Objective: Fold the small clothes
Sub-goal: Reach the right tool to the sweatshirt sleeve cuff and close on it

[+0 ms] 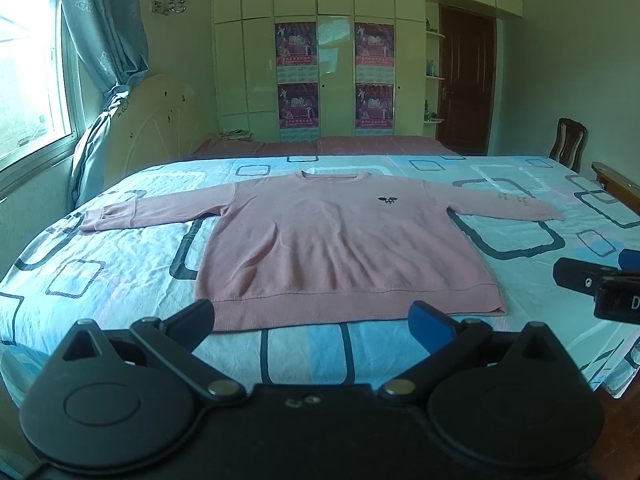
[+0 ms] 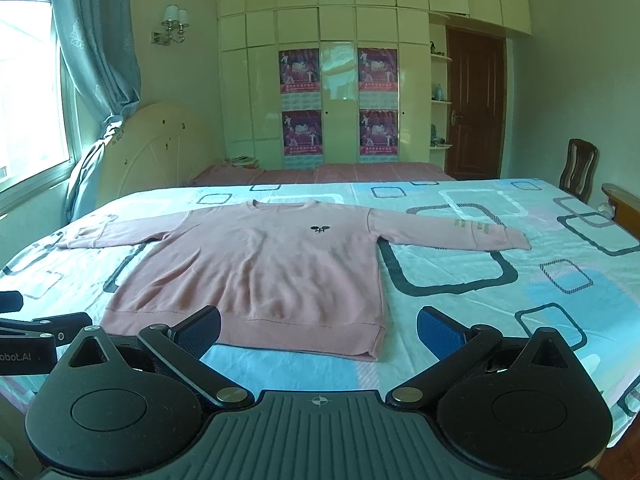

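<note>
Bed [image 1: 120, 264], largest thing in view, covered by a blue, white and pink sheet with rounded-square outlines; its near edge is cut off behind both grippers.

Wardrobe [image 2: 340, 80] along the far wall, cream doors shut, contents hidden. Four purple posters [image 2: 299, 70] on the doors, print too small to read. Open corner shelves [image 2: 440, 100] beside the brown door [image 2: 474, 108] hold small items, too blurred to identify.

Pink sweatshirt [image 1: 340, 248] lies flat, front up, mid-bed, both sleeves spread sideways, hem toward the cameras. Small dark chest emblem; faint sleeve lettering illegible.

Left gripper [image 1: 312, 318]: fingers spread wide, empty, just short of the hem.

Right gripper [image 2: 318, 330]: fingers spread wide, empty, near the hem's right corner. Its tip shows at the left view's right edge, cut off.
</note>
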A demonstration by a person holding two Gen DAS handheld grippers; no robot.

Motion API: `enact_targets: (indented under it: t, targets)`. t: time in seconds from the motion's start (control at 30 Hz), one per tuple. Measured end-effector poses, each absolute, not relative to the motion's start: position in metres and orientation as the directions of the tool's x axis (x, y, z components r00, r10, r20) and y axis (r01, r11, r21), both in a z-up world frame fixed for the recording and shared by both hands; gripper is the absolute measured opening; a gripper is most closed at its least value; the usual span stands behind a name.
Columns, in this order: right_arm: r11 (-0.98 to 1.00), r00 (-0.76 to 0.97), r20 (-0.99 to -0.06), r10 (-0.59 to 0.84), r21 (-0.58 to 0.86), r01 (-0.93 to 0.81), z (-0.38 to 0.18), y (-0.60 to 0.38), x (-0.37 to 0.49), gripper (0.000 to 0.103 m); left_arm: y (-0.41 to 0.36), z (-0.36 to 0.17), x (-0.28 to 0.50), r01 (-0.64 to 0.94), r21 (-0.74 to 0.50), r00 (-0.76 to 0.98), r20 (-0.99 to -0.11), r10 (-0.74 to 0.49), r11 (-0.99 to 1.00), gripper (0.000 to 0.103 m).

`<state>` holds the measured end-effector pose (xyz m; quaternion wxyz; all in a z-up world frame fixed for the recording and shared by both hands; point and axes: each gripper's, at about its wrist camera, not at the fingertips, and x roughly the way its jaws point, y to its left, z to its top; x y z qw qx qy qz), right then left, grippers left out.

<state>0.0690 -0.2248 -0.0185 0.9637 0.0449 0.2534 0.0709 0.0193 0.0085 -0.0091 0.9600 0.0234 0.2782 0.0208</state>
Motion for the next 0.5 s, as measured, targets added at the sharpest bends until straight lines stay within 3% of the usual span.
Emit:
enact_targets:
  t: [0.5]
  targets:
    - [0.991,0.864,-0.495,0.086,0.13,-0.024,-0.019,-0.23,0.17,0.103,0.03,-0.012,0.124,0.025,0.01,0.859,-0.512,-0.016,1.0,0.103]
